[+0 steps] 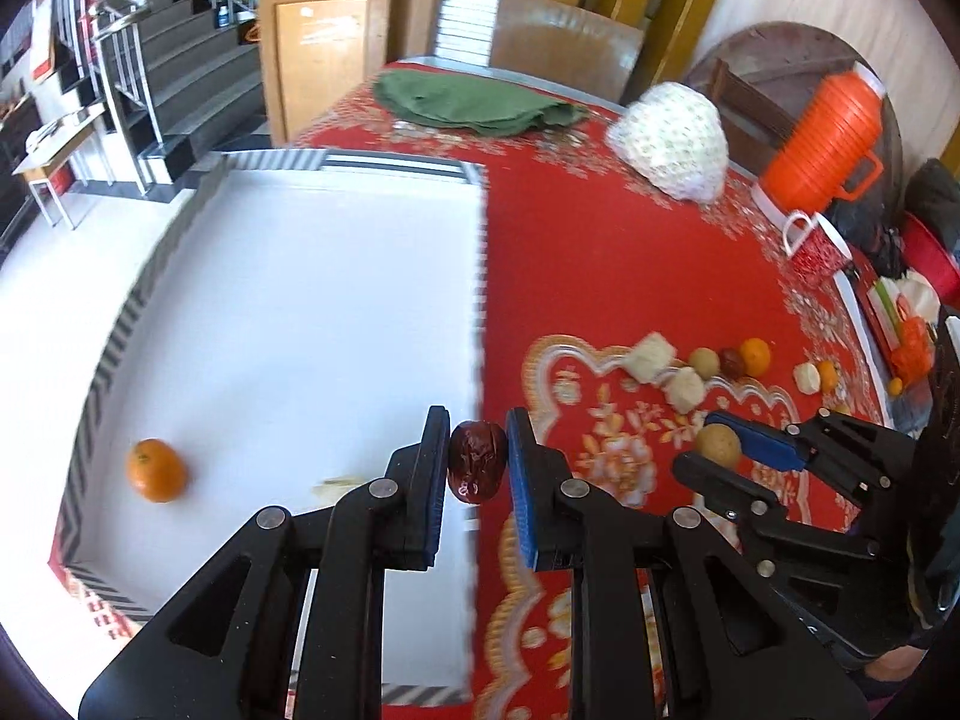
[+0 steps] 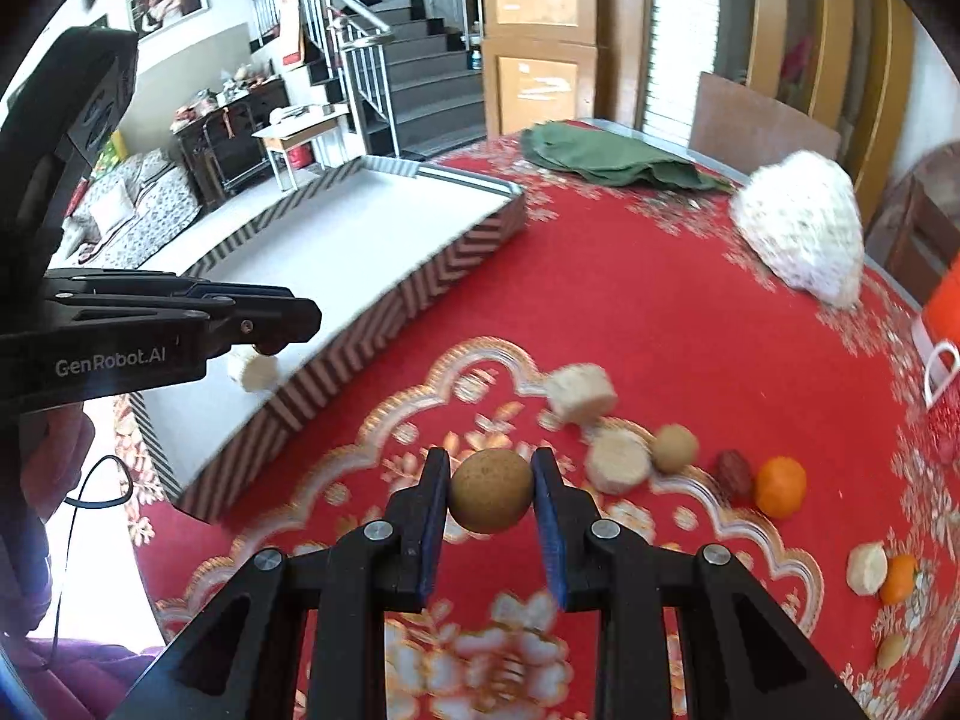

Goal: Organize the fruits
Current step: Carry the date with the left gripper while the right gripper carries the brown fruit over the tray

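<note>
1. The left hand-held gripper (image 1: 478, 468) was closed on a wrinkled red date (image 1: 476, 461), held above the right edge of a white tray (image 1: 300, 300) with chevron-striped walls.
2. The right hand-held gripper (image 2: 491, 501) was clamped on a round tan fruit (image 2: 491, 499), raised over the red surface (image 2: 660, 330) just beside the tray.
3. Inside the tray lay an orange (image 1: 156, 470) near the left wall and a pale fruit chunk (image 2: 252, 371), partly hidden behind the left gripper in the right wrist view.
4. On the surface to the right sat a loose row of fruit: two pale chunks (image 2: 581, 393), a second tan ball (image 2: 675, 449), another date (image 2: 735, 474) and a second orange (image 2: 780, 486); further right a pale slice (image 2: 867, 568) touched a small orange (image 2: 898, 578).
5. Farther back on the surface lay a green cloth (image 1: 474, 102) and a white patterned bundle (image 1: 669, 141); an orange jug (image 1: 828, 141) and a red mug (image 1: 816, 249) stood at the right edge.
6. The surface wore a red floral cloth. Behind it were wooden doors (image 1: 324, 42), a staircase with a metal railing (image 2: 360, 42) and a small side table (image 2: 300, 132).
</note>
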Available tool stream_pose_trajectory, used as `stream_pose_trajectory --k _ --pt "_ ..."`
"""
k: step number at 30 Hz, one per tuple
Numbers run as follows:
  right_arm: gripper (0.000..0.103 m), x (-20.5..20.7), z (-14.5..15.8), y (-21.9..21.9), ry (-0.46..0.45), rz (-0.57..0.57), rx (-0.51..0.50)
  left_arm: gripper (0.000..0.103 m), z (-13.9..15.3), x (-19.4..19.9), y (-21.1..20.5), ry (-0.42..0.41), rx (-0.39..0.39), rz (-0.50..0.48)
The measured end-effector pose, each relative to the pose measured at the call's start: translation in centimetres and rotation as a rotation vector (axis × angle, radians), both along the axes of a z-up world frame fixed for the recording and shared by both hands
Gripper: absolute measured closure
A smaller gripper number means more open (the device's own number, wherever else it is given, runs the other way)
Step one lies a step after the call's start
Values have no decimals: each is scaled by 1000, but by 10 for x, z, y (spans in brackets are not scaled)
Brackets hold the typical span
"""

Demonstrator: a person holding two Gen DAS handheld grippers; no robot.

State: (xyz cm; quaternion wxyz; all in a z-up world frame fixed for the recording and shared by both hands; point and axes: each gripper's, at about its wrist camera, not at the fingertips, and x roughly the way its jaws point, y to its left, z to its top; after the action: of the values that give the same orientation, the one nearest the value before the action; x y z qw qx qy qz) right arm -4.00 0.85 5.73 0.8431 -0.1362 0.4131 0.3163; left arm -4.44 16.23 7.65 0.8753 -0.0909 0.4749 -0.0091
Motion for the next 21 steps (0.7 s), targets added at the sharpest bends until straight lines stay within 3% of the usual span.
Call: stream_pose_trajectory --k 21 --pt "76 13 5 88 14 124 -30 85 -18 4 78 26 -11 144"
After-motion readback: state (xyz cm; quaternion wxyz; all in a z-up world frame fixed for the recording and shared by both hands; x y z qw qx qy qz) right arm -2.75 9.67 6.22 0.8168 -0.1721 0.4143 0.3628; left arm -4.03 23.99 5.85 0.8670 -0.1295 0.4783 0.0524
